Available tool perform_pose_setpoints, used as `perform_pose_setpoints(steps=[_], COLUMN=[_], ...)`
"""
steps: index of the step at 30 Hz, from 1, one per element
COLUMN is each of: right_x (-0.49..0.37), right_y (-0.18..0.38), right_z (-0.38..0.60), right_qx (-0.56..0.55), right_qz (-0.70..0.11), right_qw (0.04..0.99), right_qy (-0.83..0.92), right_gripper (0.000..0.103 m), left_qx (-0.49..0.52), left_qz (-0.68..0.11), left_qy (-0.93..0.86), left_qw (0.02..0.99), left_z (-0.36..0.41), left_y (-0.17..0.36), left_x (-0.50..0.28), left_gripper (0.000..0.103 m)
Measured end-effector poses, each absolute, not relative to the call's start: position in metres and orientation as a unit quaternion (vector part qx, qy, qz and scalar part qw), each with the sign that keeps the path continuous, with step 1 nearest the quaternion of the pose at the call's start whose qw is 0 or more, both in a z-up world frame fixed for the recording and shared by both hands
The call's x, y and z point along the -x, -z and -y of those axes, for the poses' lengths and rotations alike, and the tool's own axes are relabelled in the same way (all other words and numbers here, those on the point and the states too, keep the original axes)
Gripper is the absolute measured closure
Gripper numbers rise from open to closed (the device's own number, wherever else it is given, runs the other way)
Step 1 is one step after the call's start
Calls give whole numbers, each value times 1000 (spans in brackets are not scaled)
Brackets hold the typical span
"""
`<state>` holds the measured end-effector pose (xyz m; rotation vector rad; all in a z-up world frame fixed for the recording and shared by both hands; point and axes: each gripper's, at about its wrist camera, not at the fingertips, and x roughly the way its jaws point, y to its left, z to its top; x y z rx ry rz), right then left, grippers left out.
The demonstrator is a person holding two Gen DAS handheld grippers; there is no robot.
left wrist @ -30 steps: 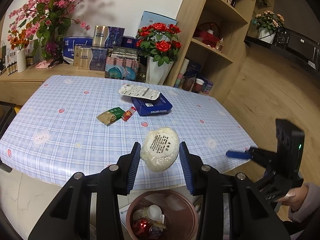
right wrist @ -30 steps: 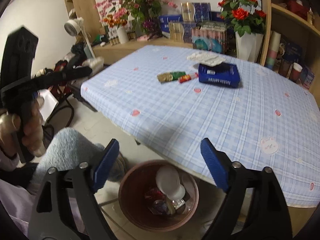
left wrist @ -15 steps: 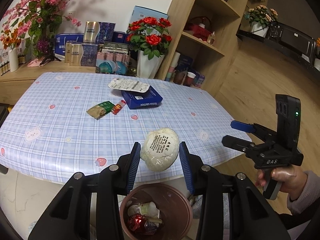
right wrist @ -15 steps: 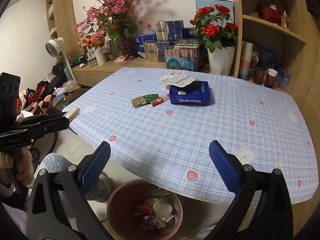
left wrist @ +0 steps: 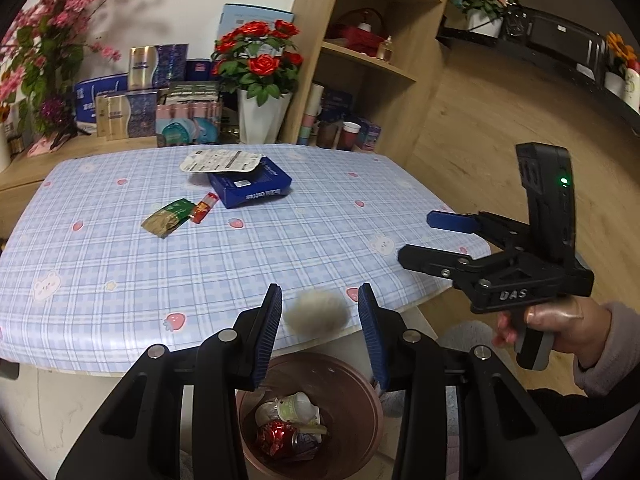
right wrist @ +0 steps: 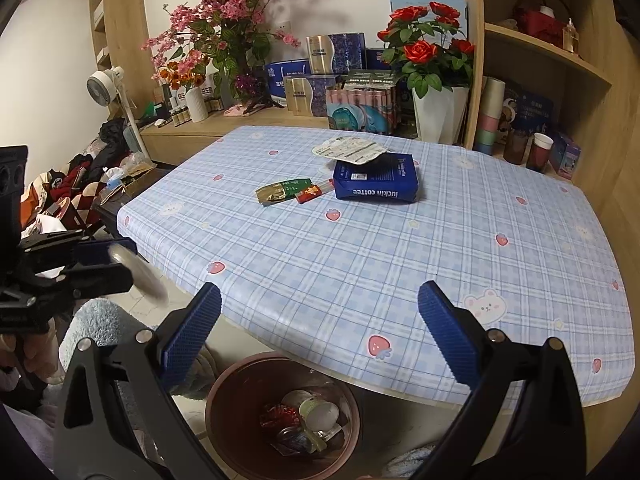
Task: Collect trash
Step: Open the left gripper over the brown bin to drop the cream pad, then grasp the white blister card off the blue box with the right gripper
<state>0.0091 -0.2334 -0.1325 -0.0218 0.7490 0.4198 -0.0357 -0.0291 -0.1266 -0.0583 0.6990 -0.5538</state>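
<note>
1. Left wrist view: the left gripper is held above the brown trash bin, its blue pads spread apart. A blurred whitish wad sits between them with a gap on each side, so it looks released, not gripped. The bin lies directly below, but the wad appears level with the table's near edge; it could clip that edge or the bin's rim and land on the floor.
2. Same view: the right gripper hovers over the table's right corner, jaws parted and empty. It is near the left tool, so a hasty swing could knock the two together.
3. Right wrist view: the right gripper is wide open and holds nothing. The wad is a pale smear at the left gripper's tips, well left of the bin as seen here, so a miss seems possible.
4. Same view: the green sachet, red sachet, blue coffee box and white wrapper remain on the table. The wrapper rests loosely on the box; grabbing the box first could tip it off.
</note>
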Motion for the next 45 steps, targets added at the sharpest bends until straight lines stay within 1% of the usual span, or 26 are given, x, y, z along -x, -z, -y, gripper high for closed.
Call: perform_pose_setpoints(steps=[6,7,8,10,12,13,15,16,19,25,36,41,45], right_x=[-9,-9,-9,-9,-9,-9,-10,-10,-14,-19,-46,-84,-139], right_y=[135,135,135,136,137,137,138,138,140,146,164,172,172], right_z=[233,233,233,233,233,234,234,235,238,243,245,236,222], right_qx=[11,11,12,13,16,19,21,22,20,18,23,71,80], right_qz=[-366,-367,-367,-368,-367,-366,-367,-367,-369,-374,-392,-401,-407], right_qw=[908,908,908,909,910,911,912,912,913,912,905,900,894], right_qy=[-202,-201,-200,-198,-192,-189,-183,-180,-172,-169,-164,-155,-168], right_gripper=[6,6,6,6,6,6,6,6,6,6,6,6,6], left_qx=[28,30,31,33,39,43,49,49,46,56,54,74,68], left_qz=[-338,-338,-337,-331,-323,-320,-314,-312,-316,-324,-347,-358,-353], left_qy=[266,263,259,241,224,216,198,183,149,111,102,106,109], left_qw=[903,903,905,912,918,921,927,931,936,938,931,925,927], left_z=[29,28,26,21,15,11,4,0,-9,-27,-32,-40,-46], left_y=[127,128,127,126,125,124,122,122,122,128,146,154,157], left_x=[35,35,34,33,32,30,27,26,19,9,-16,-43,-71], left_gripper=[64,61,57,35,23,17,10,9,6,6,6,6,6])
